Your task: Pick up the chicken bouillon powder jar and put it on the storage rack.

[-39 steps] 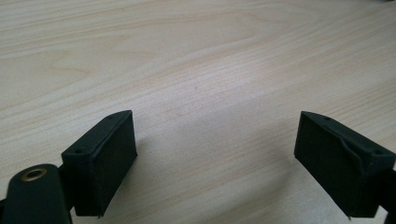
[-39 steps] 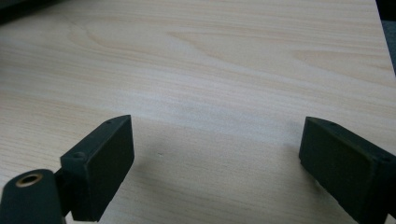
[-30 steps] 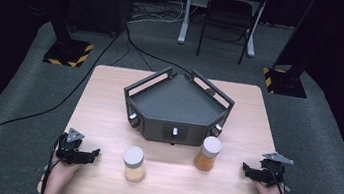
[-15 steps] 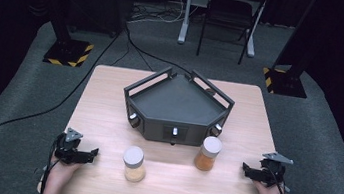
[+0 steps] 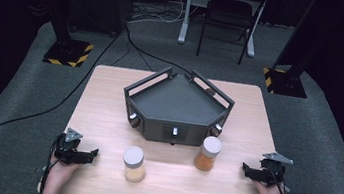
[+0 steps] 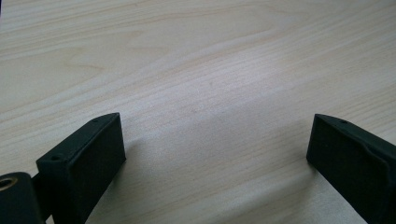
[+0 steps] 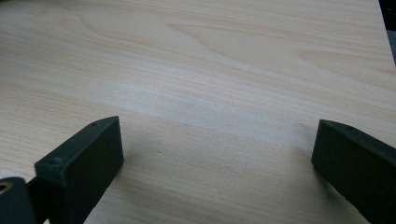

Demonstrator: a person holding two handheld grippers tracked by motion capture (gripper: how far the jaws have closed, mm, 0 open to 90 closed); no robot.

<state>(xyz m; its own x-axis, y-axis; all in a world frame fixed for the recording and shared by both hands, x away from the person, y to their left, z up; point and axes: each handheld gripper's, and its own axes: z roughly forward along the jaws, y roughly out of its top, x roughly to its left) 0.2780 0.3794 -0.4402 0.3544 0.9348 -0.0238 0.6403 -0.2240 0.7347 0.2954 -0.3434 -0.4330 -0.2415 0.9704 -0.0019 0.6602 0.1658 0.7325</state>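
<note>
Two white-lidded jars stand on the wooden table (image 5: 108, 104): one with pale yellow contents (image 5: 134, 164) at front centre-left, one with orange contents (image 5: 208, 153) to its right, just before the dark tray (image 5: 165, 129). My left gripper (image 5: 93, 154) rests at the front left, pointing right toward the pale jar and well short of it. Its jaws have just been opening and stand wide over bare wood (image 6: 215, 126). My right gripper (image 5: 245, 170) lies at the front right, pointing left toward the orange jar, open with nothing between its jaws (image 7: 215, 128).
The dark grey angular tray with raised rails and front knobs fills the table's middle and back. Beyond the table are a chair (image 5: 228, 18), black stands with hazard-striped bases (image 5: 69, 52), and cables on the grey floor.
</note>
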